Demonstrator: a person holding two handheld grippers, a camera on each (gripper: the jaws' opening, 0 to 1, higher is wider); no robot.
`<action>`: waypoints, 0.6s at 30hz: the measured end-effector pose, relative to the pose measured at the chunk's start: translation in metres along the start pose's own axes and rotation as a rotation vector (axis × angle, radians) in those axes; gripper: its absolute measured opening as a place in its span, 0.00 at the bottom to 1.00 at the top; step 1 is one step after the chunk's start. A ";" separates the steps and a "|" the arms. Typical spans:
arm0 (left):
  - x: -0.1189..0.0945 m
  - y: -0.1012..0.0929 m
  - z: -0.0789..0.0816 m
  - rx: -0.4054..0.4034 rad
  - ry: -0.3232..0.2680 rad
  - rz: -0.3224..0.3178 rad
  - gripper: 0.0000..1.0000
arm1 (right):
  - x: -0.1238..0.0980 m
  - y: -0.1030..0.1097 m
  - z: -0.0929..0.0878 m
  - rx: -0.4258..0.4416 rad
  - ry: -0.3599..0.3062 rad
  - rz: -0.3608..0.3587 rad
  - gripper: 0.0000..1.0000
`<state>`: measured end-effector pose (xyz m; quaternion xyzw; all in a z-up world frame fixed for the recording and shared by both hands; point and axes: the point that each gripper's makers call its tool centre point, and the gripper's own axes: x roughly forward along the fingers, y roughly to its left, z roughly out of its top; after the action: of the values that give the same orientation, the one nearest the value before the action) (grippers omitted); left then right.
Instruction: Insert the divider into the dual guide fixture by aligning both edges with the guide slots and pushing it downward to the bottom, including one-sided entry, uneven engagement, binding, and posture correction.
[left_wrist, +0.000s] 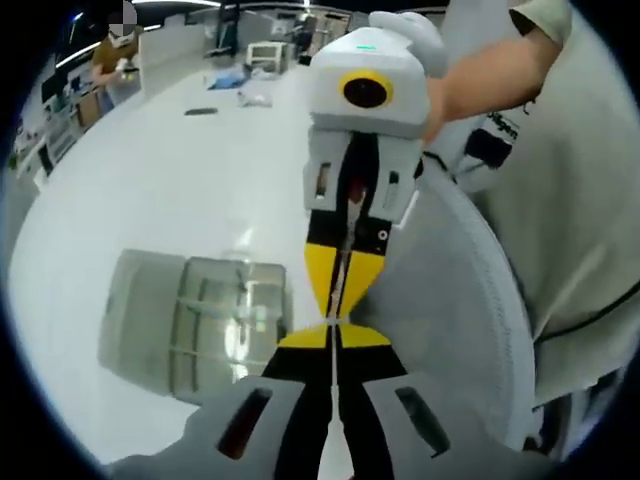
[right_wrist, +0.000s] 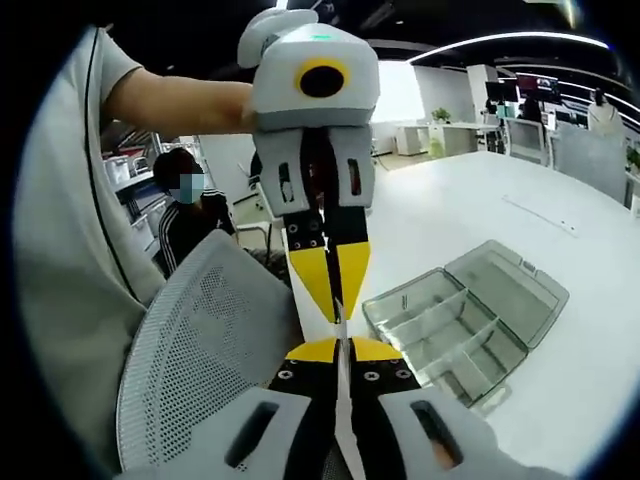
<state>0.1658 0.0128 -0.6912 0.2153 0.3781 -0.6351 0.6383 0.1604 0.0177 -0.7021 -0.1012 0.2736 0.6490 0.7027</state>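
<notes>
Both grippers, left gripper (left_wrist: 337, 335) and right gripper (right_wrist: 340, 335), pinch the thin divider (right_wrist: 341, 395), probably light, stiff, slippery; hold its edges above the clear box (right_wrist: 465, 315).

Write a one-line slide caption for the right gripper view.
Two yellow-tipped tools meet tip to tip, pinching a thin divider, above a clear compartment box open on the white table.

Open-plan office or lab, long white table (right_wrist: 520, 200), mesh office chair (right_wrist: 200, 340), ceiling light strips (right_wrist: 520, 40), desks with monitors (right_wrist: 530, 88)
</notes>
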 end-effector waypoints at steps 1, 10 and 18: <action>0.000 0.000 0.000 0.000 0.001 -0.001 0.00 | 0.000 0.000 0.000 0.002 0.000 -0.001 0.00; 0.001 -0.001 -0.001 0.015 0.024 -0.004 0.00 | 0.001 -0.001 -0.001 0.019 0.006 -0.002 0.00; -0.001 0.001 -0.001 0.022 0.047 0.004 0.00 | 0.001 -0.003 -0.001 0.025 0.012 -0.015 0.01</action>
<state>0.1671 0.0147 -0.6915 0.2377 0.3855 -0.6328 0.6280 0.1628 0.0175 -0.7044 -0.0982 0.2850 0.6397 0.7070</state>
